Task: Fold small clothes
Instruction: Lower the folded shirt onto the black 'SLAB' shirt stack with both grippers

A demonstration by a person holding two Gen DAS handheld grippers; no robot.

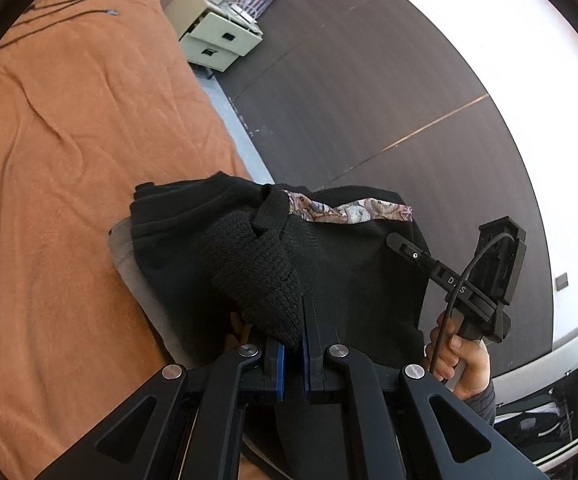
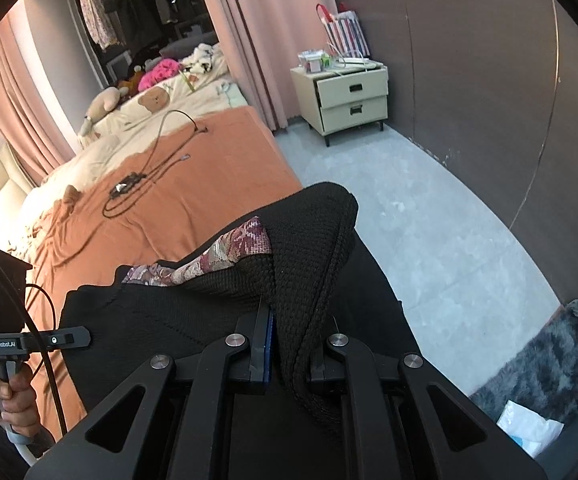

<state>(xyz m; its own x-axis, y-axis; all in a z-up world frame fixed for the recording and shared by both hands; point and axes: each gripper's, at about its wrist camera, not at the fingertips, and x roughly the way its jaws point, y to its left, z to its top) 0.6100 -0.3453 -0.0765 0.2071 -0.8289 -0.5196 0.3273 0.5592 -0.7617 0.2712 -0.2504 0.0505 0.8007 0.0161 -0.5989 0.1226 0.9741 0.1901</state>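
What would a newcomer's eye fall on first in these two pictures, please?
A black knitted garment with a floral woven band, stretched between both claws at the near edge of the bed's rust-orange blanket. The left claw and right claw are each shut on its cloth. Beyond stands a cream two-drawer nightstand.

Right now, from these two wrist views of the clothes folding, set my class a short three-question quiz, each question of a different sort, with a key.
1. True or false: both grippers are shut on the black knit garment.
2. Multiple choice: the bed cover under the garment is A) orange, B) blue, C) white.
3. Fill the gap: the bedside cabinet by the curtain has ___ drawers.

Key
1. True: the left gripper and the right gripper each pinch a fold of it.
2. A.
3. Two.
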